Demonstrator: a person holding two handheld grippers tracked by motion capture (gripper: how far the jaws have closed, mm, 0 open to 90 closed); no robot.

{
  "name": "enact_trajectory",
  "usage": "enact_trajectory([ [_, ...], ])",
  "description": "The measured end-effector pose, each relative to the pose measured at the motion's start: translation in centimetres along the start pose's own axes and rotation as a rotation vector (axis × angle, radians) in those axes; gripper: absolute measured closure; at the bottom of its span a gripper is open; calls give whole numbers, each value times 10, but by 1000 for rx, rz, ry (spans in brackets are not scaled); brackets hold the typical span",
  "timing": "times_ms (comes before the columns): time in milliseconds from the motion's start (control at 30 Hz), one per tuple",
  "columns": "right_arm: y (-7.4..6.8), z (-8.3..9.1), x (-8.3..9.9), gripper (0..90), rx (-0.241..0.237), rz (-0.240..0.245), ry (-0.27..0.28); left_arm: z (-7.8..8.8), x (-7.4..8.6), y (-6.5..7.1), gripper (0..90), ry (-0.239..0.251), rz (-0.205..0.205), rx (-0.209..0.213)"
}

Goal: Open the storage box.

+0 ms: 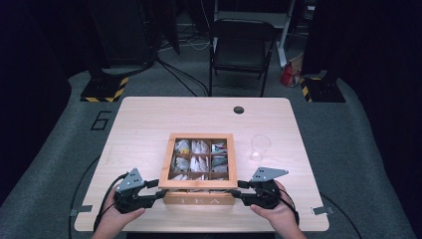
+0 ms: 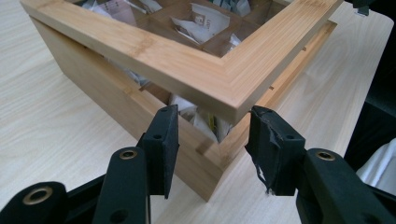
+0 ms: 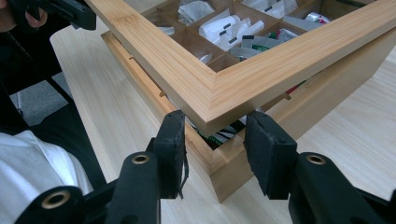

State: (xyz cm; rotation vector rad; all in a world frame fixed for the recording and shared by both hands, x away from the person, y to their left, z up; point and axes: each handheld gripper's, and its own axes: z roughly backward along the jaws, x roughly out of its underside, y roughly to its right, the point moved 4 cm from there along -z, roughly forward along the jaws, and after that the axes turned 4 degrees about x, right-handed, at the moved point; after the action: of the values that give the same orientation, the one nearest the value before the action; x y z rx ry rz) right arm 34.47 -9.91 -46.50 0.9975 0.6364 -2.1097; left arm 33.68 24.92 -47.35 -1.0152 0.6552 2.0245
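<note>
Here the tea box (image 1: 199, 164) sits mid-worktop (image 1: 149, 119), its raised lid (image 2: 187, 70) spanning both near corners: left claw (image 2: 212, 122) and right claw (image 3: 214, 126), each spread, straddle 1 corner without pinching.

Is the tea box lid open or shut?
Partly open: the lid sits raised off the box at its front corners, leaving a gap with tea bags showing.

Bright table, dark room, soft detail overhead

Light falls from above onto the pale table (image 1: 149, 119), while the surrounding room sinks into near black. The high view is soft and low in detail, with bowed edges. A small glare spot shines on the clear cup (image 1: 260, 147). Both gripper views are sharper, evenly lit, with short shadows under the wooden lid (image 2: 187, 70).
</note>
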Motion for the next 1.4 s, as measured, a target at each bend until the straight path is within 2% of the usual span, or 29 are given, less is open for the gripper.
enact_trajectory([
  [167,0,1,-1,579,2,-5,1,-1,-4,0,502,15,14,-10],
  [233,0,1,-1,579,2,-3,4,0,-5,-1,500,8,4,-8],
  [467,1,1,-3,582,-6,-12,18,0,-9,-1,492,11,12,-30],
  [500,1,1,-3,584,-6,-10,21,0,-10,-1,487,5,20,-21],
  [800,2,2,-7,586,-17,-32,24,2,-14,0,465,5,2,-67],
  [1000,3,2,-9,549,-16,-27,29,4,-16,0,465,12,-11,-62],
  [1033,3,2,-9,541,-17,-33,30,5,-17,0,465,1,-11,-49],
  [1100,3,2,-11,537,-12,-30,31,6,-19,1,465,10,-12,-56],
  [1167,3,3,-12,531,-7,-26,30,7,-21,0,465,8,-30,-63],
  [1333,5,5,-17,520,1,-11,42,10,-26,-1,465,13,-30,-51],
  [1400,6,5,-18,520,1,-8,42,10,-27,-2,465,20,-36,-60],
])
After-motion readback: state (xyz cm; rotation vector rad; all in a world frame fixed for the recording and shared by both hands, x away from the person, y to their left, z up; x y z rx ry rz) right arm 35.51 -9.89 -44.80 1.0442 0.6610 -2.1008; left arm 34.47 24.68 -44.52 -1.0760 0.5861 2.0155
